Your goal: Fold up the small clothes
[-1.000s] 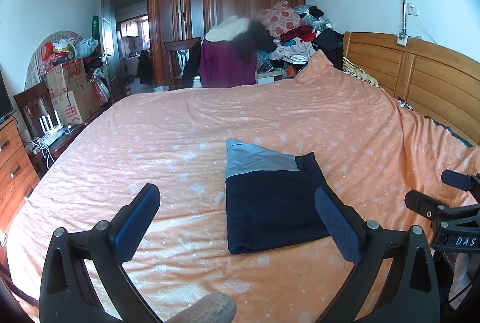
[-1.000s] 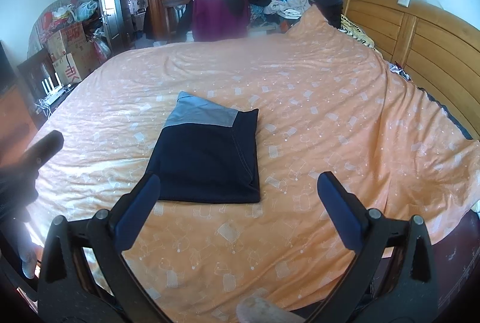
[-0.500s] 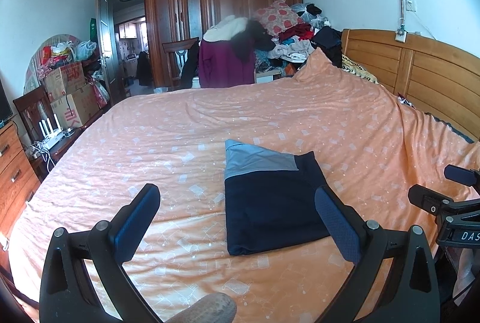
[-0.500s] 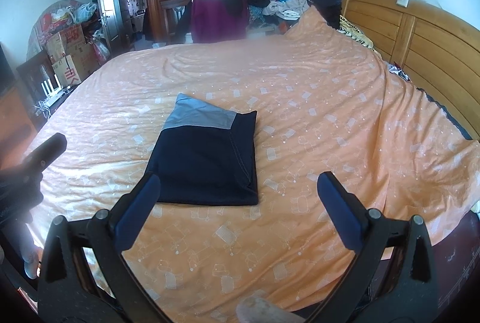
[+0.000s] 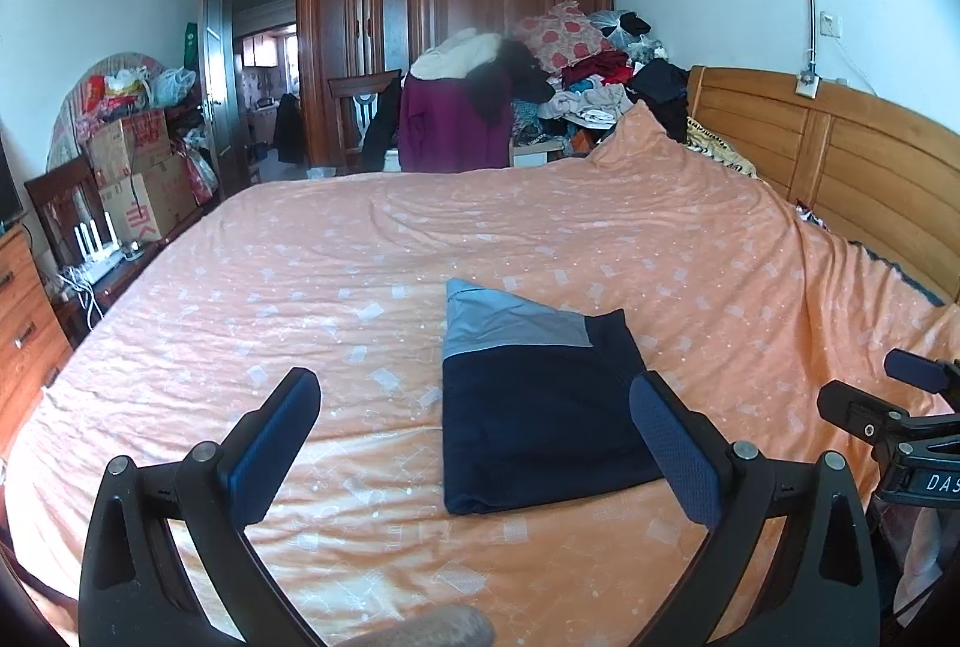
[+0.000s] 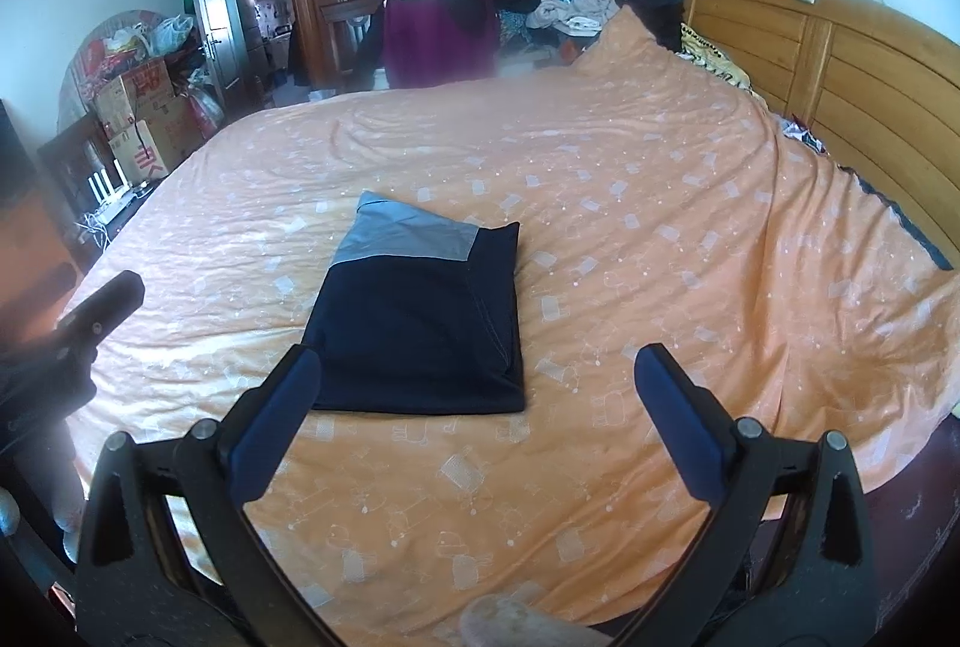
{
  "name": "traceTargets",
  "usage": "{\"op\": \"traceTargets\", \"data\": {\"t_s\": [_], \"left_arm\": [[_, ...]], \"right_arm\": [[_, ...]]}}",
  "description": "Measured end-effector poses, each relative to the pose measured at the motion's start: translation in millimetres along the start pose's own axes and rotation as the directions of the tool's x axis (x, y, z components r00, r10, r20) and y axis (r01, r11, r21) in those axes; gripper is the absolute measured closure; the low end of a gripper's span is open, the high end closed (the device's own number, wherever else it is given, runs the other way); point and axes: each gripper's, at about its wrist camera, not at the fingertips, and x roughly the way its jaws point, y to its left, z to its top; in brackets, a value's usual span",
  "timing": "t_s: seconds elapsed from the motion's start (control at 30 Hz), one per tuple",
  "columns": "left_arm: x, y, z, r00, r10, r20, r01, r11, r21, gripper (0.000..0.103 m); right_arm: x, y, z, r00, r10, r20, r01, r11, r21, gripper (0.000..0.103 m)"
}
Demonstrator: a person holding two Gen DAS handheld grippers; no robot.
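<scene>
Garment's right seam: right-wrist only

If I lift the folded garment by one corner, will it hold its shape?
Probably not. The garment looks like thin, soft cloth in loose layers, so it would likely droop and unfold. It seems light, and may slide on the sheet.

Left hand-held gripper blurred and cut off at frame edge, drawer chest cropped, far clothes pile indistinct
</scene>
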Motion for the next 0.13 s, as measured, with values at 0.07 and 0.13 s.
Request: {"op": "traceTargets", "data": {"t_s": [0.07,0.13], "left_arm": [[0.5,2.9,-1.0,1.000,-0.001,0.001,0.001,1.000,-0.019,0.000],[-0.2,5.5,-2.0,1.000,-0.003,0.003,0.003,0.999,-0.039,0.000]], "right_arm": [[0.3,1.0,0.3,1.000,-0.017,0.008,0.017,1.000,-0.001,0.001],[1.3,3.5,1.4,1.000,-0.019,0.012,0.019,1.000,-0.010,0.001]]}}
